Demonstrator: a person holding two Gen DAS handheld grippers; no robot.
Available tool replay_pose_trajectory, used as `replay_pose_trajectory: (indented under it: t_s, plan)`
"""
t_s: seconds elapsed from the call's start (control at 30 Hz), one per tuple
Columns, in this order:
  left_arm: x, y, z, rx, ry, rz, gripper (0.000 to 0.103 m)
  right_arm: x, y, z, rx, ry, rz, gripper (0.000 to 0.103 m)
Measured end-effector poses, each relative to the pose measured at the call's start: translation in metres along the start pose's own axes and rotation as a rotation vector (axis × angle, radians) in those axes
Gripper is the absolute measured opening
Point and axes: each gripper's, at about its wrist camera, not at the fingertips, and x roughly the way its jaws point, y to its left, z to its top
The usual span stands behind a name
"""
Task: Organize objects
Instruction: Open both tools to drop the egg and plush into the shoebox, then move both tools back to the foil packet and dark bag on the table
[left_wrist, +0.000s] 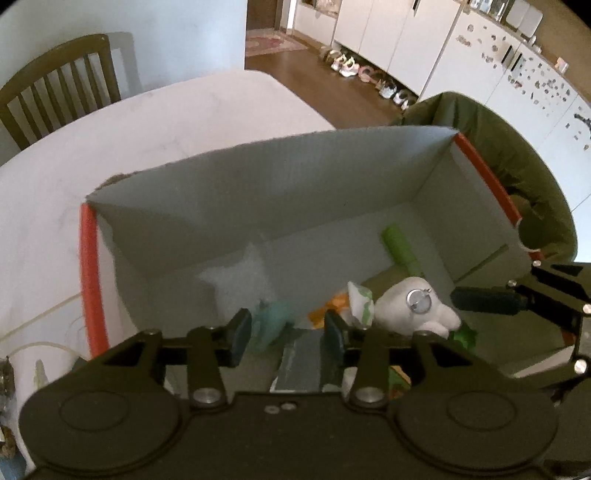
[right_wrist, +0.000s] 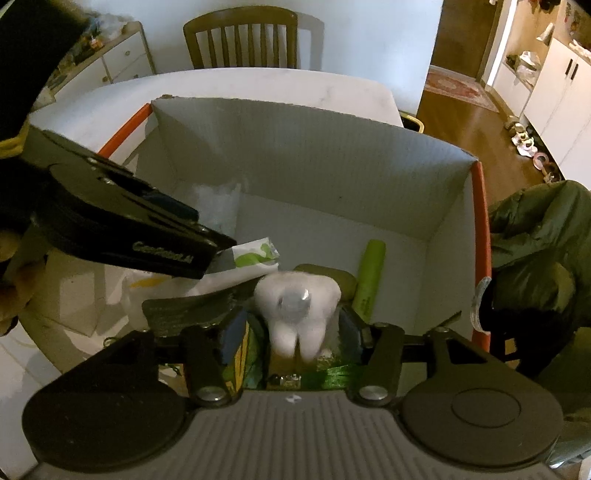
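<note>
My right tool (right_wrist: 295, 332) sits low over the open box, its two fingers spread wide on either side of the white tooth-shaped plush (right_wrist: 297, 310); the plush lies between them, and I cannot tell whether either pad actually touches it. My left tool (left_wrist: 284, 332) is also parted, a clear gap between its fingers, with nothing gripped that I can make out; from the right wrist view its tip hovers just beside a white packet with green print (right_wrist: 255, 254). Under and around the plush I see a jumble of small items: a teal piece (left_wrist: 273, 317) near my left finger, some orange and green scraps too blurred to name. Just beyond the plush, toward the right wall, lies a lime-green tube (right_wrist: 369, 277), flat on the box floor. A pale star-shaped thing (left_wrist: 243, 277) rests against the far-left inner corner. The cardboard box (left_wrist: 295, 177) itself has white inner walls and orange edges, and it stands on a white worktop (left_wrist: 166, 122). Past that, a wooden chair (right_wrist: 242, 40) faces the worktop, and an olive-green jacket (right_wrist: 546, 236) is bunched beside the box on the right.
</note>
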Motion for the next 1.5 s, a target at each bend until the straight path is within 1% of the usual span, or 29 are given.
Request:
replay_pose_trajectory:
  t_s: [0.07, 0.1, 0.13, 0.4, 0.5, 0.67, 0.7, 0.73, 0.8, 1.0, 1.17, 1.23, 1.37, 1.47, 1.5]
  plan:
    - [-0.009, 0.001, -0.002, -0.011, -0.020, -0.002, 0.051, -0.005, -0.001, 0.000, 0.010, -0.009, 0.007, 0.059]
    - [-0.014, 0.001, -0.002, -0.013, -0.034, 0.000, 0.057, -0.008, 0.000, 0.000, 0.012, -0.018, 0.006, 0.061]
    - [-0.021, 0.002, -0.004, -0.012, -0.050, 0.001, 0.058, -0.011, 0.000, 0.000, 0.013, -0.026, 0.006, 0.061]
    - [-0.066, 0.010, -0.018, -0.020, -0.135, 0.010, 0.061, -0.045, 0.000, 0.002, 0.036, -0.095, 0.019, 0.063]
    - [-0.081, 0.016, -0.024, -0.026, -0.163, 0.026, 0.065, -0.057, 0.003, 0.002, 0.039, -0.121, 0.020, 0.068]
    - [-0.112, 0.044, -0.042, -0.068, -0.216, 0.046, 0.066, -0.075, 0.015, 0.006, 0.052, -0.161, 0.039, 0.068]
    - [-0.118, 0.050, -0.046, -0.078, -0.227, 0.050, 0.069, -0.079, 0.019, 0.006, 0.052, -0.168, 0.046, 0.068]
    - [-0.125, 0.056, -0.051, -0.087, -0.238, 0.060, 0.071, -0.083, 0.023, 0.007, 0.052, -0.177, 0.053, 0.069]
    - [-0.138, 0.069, -0.061, -0.100, -0.262, 0.075, 0.071, -0.089, 0.033, 0.009, 0.048, -0.192, 0.062, 0.071]
    - [-0.168, 0.107, -0.091, -0.138, -0.303, 0.099, 0.075, -0.100, 0.070, 0.016, 0.025, -0.222, 0.078, 0.072]
    - [-0.190, 0.139, -0.114, -0.150, -0.322, 0.097, 0.078, -0.105, 0.106, 0.022, 0.018, -0.240, 0.097, 0.072]
    - [-0.196, 0.149, -0.122, -0.152, -0.330, 0.096, 0.081, -0.105, 0.119, 0.023, 0.018, -0.244, 0.097, 0.075]
    - [-0.209, 0.175, -0.136, -0.161, -0.350, 0.093, 0.085, -0.103, 0.146, 0.028, 0.026, -0.250, 0.114, 0.075]
    - [-0.217, 0.195, -0.146, -0.152, -0.364, 0.107, 0.090, -0.101, 0.167, 0.033, 0.027, -0.258, 0.122, 0.075]
    - [-0.219, 0.202, -0.149, -0.152, -0.370, 0.108, 0.093, -0.100, 0.173, 0.035, 0.029, -0.261, 0.126, 0.076]
